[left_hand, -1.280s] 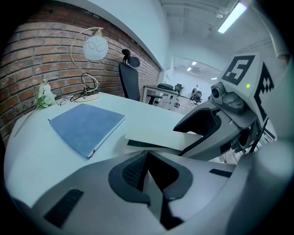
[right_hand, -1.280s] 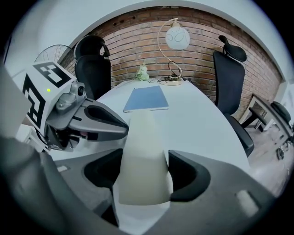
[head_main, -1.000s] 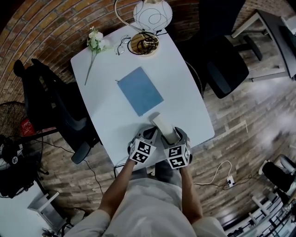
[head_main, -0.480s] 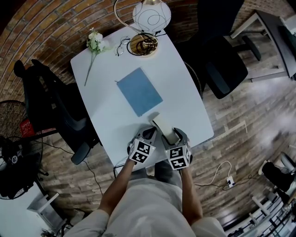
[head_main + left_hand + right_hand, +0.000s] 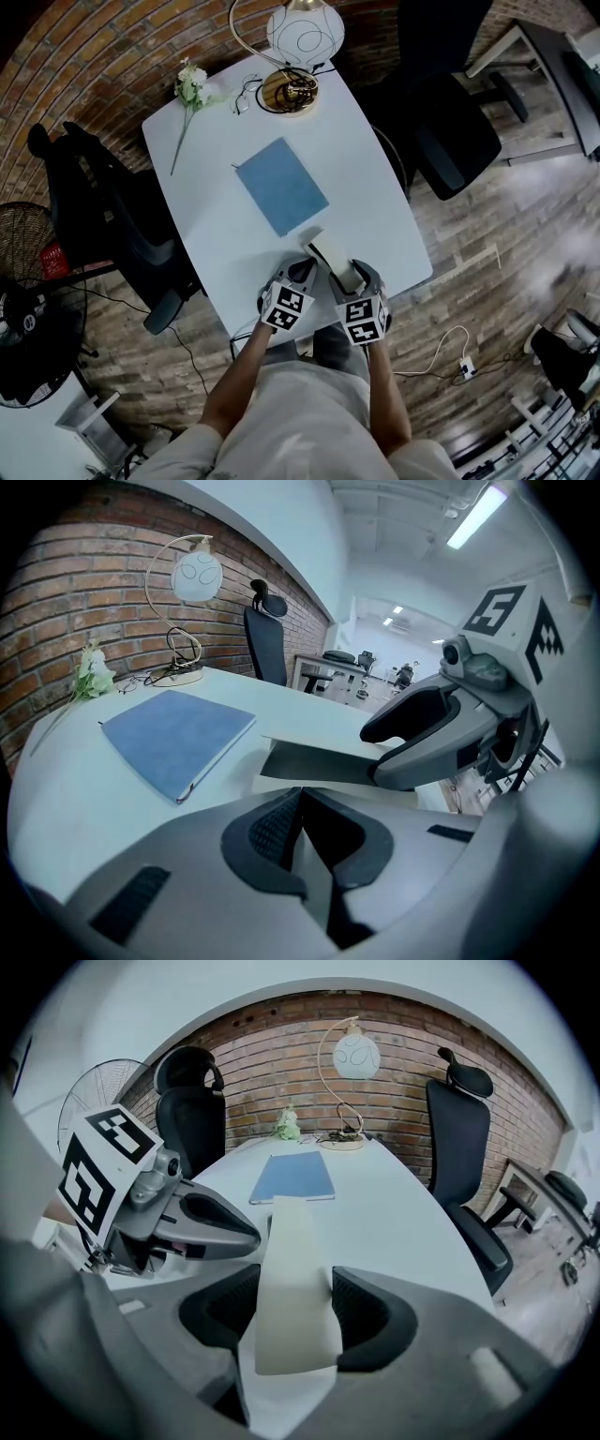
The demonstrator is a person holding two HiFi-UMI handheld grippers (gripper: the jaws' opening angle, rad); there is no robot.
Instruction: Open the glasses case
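Observation:
The cream glasses case (image 5: 330, 257) lies at the table's near edge, between both grippers. In the left gripper view its lid (image 5: 323, 746) stands slightly raised over a dark gap. My left gripper (image 5: 300, 808) is closed narrowly on the case's near edge (image 5: 281, 787), and appears in the head view as the left gripper (image 5: 305, 272). My right gripper (image 5: 292, 1321) has the lid (image 5: 292, 1269) between its jaws. Those jaws have just been closing and both pads now touch the lid's sides. From above, the right gripper (image 5: 354, 274) sits just right of the case.
A blue notebook (image 5: 281, 185) lies mid-table on the white table (image 5: 375, 187). At the far end are a lamp (image 5: 305, 33), a flower (image 5: 192, 82) and spectacles (image 5: 246, 94). Black office chairs stand at the left (image 5: 103, 206) and right (image 5: 450, 141).
Almost nothing differs: both grippers stay at the case on the near table edge, and the right one has shifted only slightly.

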